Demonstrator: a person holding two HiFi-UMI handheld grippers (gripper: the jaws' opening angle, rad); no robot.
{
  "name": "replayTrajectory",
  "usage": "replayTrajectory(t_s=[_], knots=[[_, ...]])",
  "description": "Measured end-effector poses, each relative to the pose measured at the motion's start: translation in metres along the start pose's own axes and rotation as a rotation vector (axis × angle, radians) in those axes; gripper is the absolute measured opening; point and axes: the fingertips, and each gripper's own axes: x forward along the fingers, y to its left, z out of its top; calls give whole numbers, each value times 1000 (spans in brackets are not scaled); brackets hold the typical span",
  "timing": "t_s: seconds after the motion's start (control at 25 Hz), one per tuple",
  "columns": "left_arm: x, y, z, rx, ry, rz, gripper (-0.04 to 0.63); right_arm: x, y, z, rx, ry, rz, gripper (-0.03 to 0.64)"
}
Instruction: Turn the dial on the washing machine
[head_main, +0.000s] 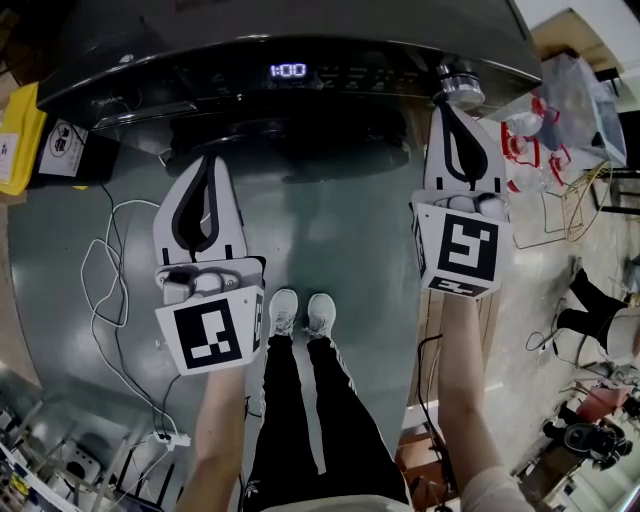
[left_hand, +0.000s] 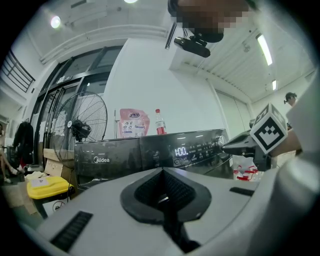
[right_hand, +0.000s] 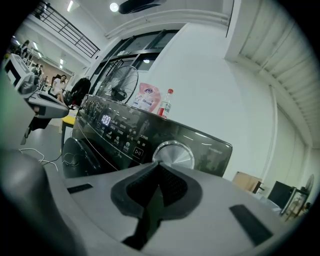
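Dial (head_main: 458, 84): the silver knob is set at the right end of the control panel of the washing machine (head_main: 150, 70), right of the lit display (head_main: 287, 70), on which 1:00 is shown.

Right gripper (head_main: 450, 108): it is held out to the panel with its tips right at the dial's lower edge; whether contact is made cannot be told. In the right gripper view the dial (right_hand: 173, 155) is seen just past the tips (right_hand: 159, 164).

Right jaws: they are pressed together with nothing between them, so the dial is not gripped. A nudge against the rim may be meant; for a firm turn the jaws would probably have to be parted and set around the knob.

Left gripper (head_main: 208, 160): it is kept lower and well apart from the panel, in front of the round door (head_main: 290, 135), likely parked out of the way since one tool is enough for this task.

Left jaws: they are seen closed on nothing in the left gripper view (left_hand: 162, 170).

Top of the machine: a pink pouch (left_hand: 133, 123) and a red-capped bottle (left_hand: 160, 122) are stood near the back edge, clear of the work.

Stage: the turn is judged not yet begun.

Risk: smooth metal may be slipped off by closed tips.
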Motion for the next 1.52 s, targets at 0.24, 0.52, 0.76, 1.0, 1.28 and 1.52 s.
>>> replayTrajectory(t_s=[0.24, 0.52, 0.76, 1.0, 1.28, 1.52], knots=[[-2, 1, -2, -12, 15, 3, -2, -1, 3, 10, -20, -27, 3, 3], [-2, 4, 0, -1, 4, 13, -2, 0, 3, 10, -19, -28, 8, 3], [-3, 1, -1, -1, 7, 9, -2, 0, 3, 9, -14, -27, 8, 3], [-9, 0, 9, -13, 13, 8, -2, -13, 3, 10, 37, 2, -7, 2], [-24, -9, 67, -73, 9, -5, -2, -60, 11, 45, 185, 43, 31, 3], [-63, -3, 138, -105, 38, -9, -2, -121, 18, 112, 302, 69, 70, 3]])
